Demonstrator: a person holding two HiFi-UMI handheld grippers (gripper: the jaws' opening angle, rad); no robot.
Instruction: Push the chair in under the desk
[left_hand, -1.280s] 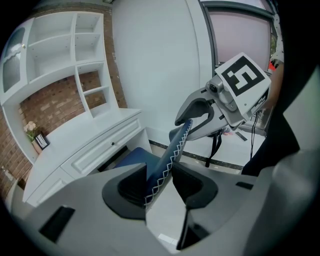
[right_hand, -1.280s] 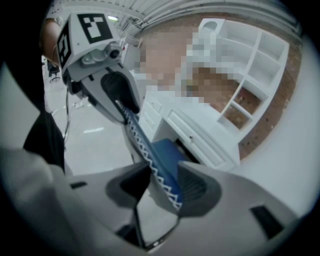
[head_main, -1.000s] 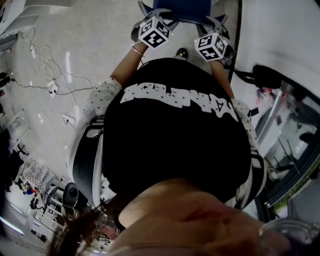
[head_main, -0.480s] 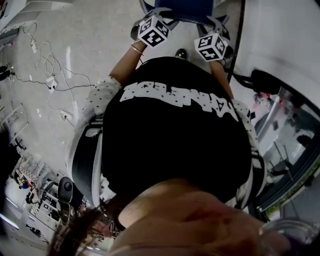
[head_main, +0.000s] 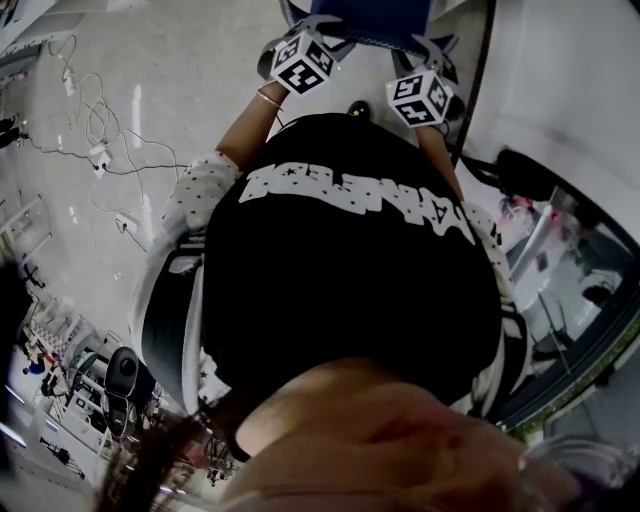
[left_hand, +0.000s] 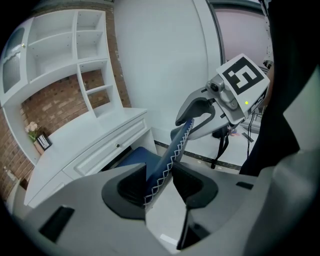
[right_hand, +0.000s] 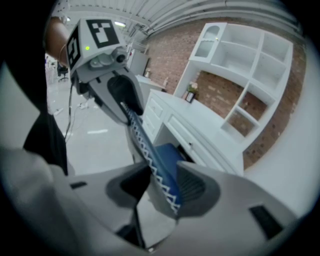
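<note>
The blue chair with white zigzag stitching (left_hand: 176, 145) stands on the pale shiny floor (head_main: 180, 60), right in front of the white desk with drawers (left_hand: 95, 132). Its blue seat (left_hand: 134, 159) is at the dark gap under the desk's front edge. I cannot tell how far in it has gone. The left gripper (left_hand: 160, 176) has its two fingers pinching the top edge of the chair's back. The right gripper (right_hand: 162, 186) pinches the same edge, a little way along toward the other corner of the back. Both grippers slant down toward the desk. I think the push is under way but not finished, because the back is well apart from the desk's front edge. To do it well, both hands should push the same amount, so the chair goes straight and does not twist. The seat should stay lined up with the middle of the gap, away from the desk's sides. The push should go flat along the floor, not down, or the chair may tip. The fingers only hold a thin edge, so it could slip out. Going slowly is best. It is time to stop when the back comes close to the drawers.
</note>
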